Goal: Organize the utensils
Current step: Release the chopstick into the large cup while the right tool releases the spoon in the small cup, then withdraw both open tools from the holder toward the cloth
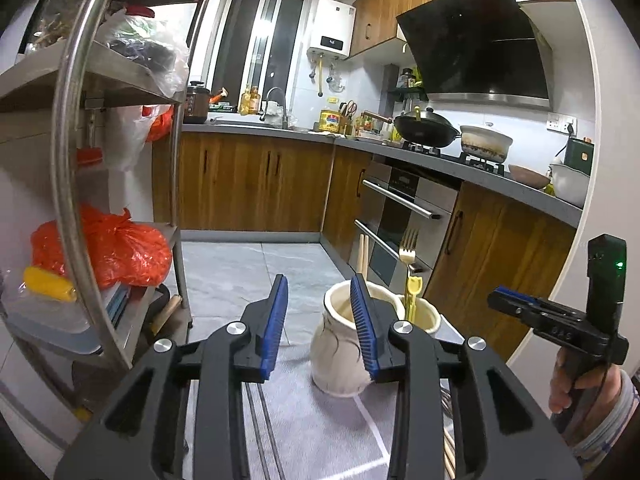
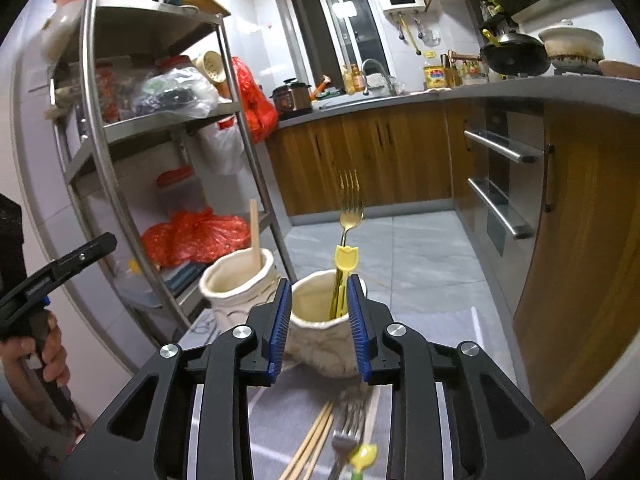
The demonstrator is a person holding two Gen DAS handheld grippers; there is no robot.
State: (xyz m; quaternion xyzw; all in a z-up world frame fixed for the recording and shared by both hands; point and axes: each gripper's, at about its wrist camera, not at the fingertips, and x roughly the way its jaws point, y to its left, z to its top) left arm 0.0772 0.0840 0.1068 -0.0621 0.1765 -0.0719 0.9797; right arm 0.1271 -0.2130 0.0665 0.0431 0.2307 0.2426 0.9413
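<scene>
Two cream ceramic holders stand on a grey mat. The left holder (image 1: 340, 344) (image 2: 240, 284) holds a wooden chopstick (image 2: 255, 236). The right holder (image 2: 320, 320) (image 1: 420, 312) holds a gold fork (image 2: 350, 208) (image 1: 408, 248) and a yellow-handled utensil (image 2: 345, 264). My left gripper (image 1: 320, 320) is open and empty, just in front of the left holder. My right gripper (image 2: 318, 320) is open and empty, in front of the right holder. Loose wooden chopsticks (image 2: 312, 444), a silver fork (image 2: 344, 440) and a yellow-tipped utensil (image 2: 362, 456) lie on the mat below the right gripper.
A steel shelf rack (image 2: 100, 140) (image 1: 68, 160) with red bags stands close on the left. Wooden cabinets and an oven (image 1: 400, 216) (image 2: 500, 188) line the right. The grey tiled floor (image 1: 260, 268) lies beyond the mat's edge.
</scene>
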